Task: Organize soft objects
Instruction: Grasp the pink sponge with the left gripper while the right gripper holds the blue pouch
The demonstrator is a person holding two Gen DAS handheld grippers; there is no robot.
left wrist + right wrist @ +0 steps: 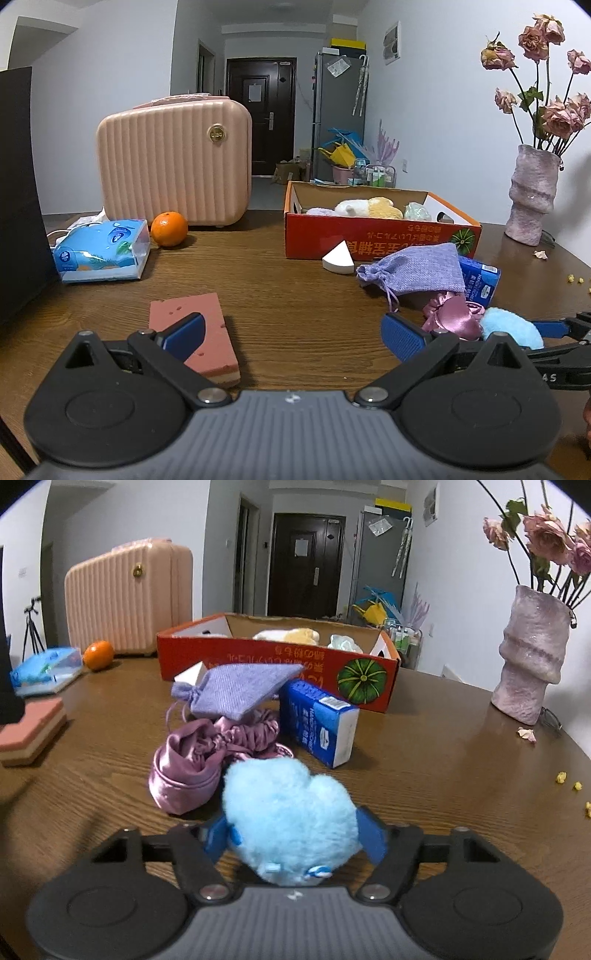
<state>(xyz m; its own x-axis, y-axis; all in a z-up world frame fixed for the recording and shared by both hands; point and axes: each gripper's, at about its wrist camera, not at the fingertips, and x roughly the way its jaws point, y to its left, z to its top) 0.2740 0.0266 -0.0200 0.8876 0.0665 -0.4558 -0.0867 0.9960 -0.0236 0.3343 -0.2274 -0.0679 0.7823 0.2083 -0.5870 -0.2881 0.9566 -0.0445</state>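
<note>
My right tool (293, 840) pinches the blue plush pompom (288, 819); the red cardboard box (273, 664) lies straight ahead toward the worktop's far edge. My left tool (291, 341) gapes wide, empty.

Even indoor light, fisheye-bent edges, dark corners

table (424, 775): glossy wood | pompom (291, 812): fluffy | scrunchie (192, 760): shiny satin | pouch (236, 690): coarse cloth
</note>
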